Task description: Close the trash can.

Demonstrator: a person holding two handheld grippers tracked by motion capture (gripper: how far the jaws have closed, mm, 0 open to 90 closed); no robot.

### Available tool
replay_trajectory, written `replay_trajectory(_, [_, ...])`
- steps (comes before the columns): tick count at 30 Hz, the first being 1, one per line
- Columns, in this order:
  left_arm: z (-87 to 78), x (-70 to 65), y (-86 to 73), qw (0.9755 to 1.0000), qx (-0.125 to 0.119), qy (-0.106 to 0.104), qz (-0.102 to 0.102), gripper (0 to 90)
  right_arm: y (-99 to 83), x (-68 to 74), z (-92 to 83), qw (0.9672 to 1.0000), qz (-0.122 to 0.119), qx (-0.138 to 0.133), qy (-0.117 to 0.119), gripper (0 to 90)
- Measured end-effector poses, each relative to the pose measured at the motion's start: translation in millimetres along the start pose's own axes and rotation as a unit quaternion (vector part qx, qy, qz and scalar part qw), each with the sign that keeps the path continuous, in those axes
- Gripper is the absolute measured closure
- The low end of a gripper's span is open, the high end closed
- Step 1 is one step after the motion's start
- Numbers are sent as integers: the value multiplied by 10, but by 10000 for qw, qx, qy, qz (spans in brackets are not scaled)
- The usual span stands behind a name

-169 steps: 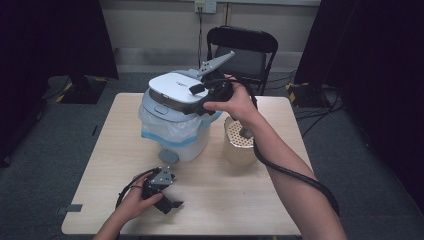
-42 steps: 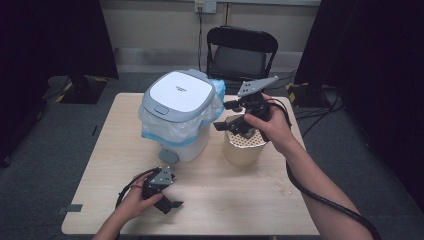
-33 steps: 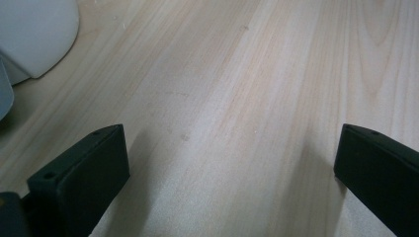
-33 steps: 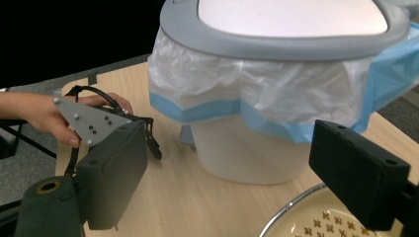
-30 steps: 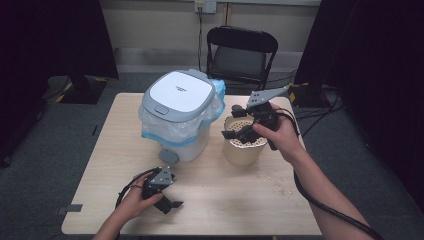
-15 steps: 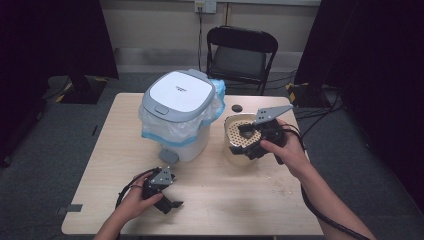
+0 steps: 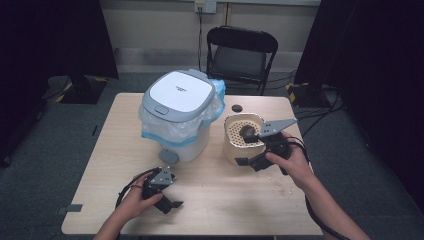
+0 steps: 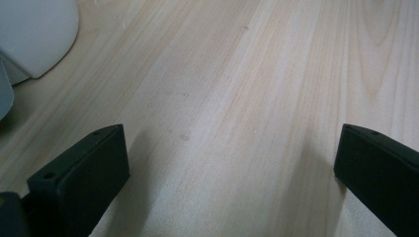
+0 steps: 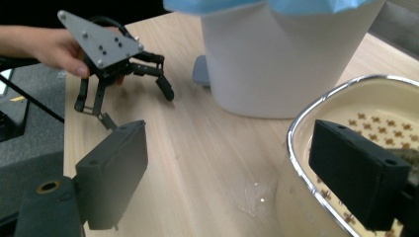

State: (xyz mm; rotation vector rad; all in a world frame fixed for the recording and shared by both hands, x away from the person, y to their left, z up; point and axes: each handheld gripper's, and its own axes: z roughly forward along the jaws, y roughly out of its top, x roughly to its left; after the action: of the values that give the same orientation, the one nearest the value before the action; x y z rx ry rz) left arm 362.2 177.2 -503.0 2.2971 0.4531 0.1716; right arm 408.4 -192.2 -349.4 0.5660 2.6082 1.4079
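Observation:
A cream pot with a perforated insert stands right of centre on the table. My right gripper is open at the pot's near side, one jaw outside the wall and the other over the inside. In the right gripper view the pot's shiny rim runs between the jaws of my right gripper, untouched by either. My left gripper rests on the table near the front edge, held by a hand. Its jaws stand wide open over bare wood, with my left gripper holding nothing.
A pedal bin with a shut white lid and a blue-edged liner stands left of the pot; its wall rises close by. A small black disc lies behind the pot. A black chair stands beyond the table. A wet smear marks the wood.
My right gripper left the bin's lid, crossed to the pot and sank to its near rim. The left gripper and its hand stayed put.

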Motion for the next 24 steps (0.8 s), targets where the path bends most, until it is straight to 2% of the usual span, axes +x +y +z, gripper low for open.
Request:
replay_trajectory(12, [0, 0, 0, 10000, 0, 0, 2, 0, -308, 48, 24, 10000, 37, 89, -24, 145])
replay_trajectory(24, [0, 0, 0, 10000, 1, -1, 2, 0, -610, 126, 165, 9998, 58, 203, -2, 145])
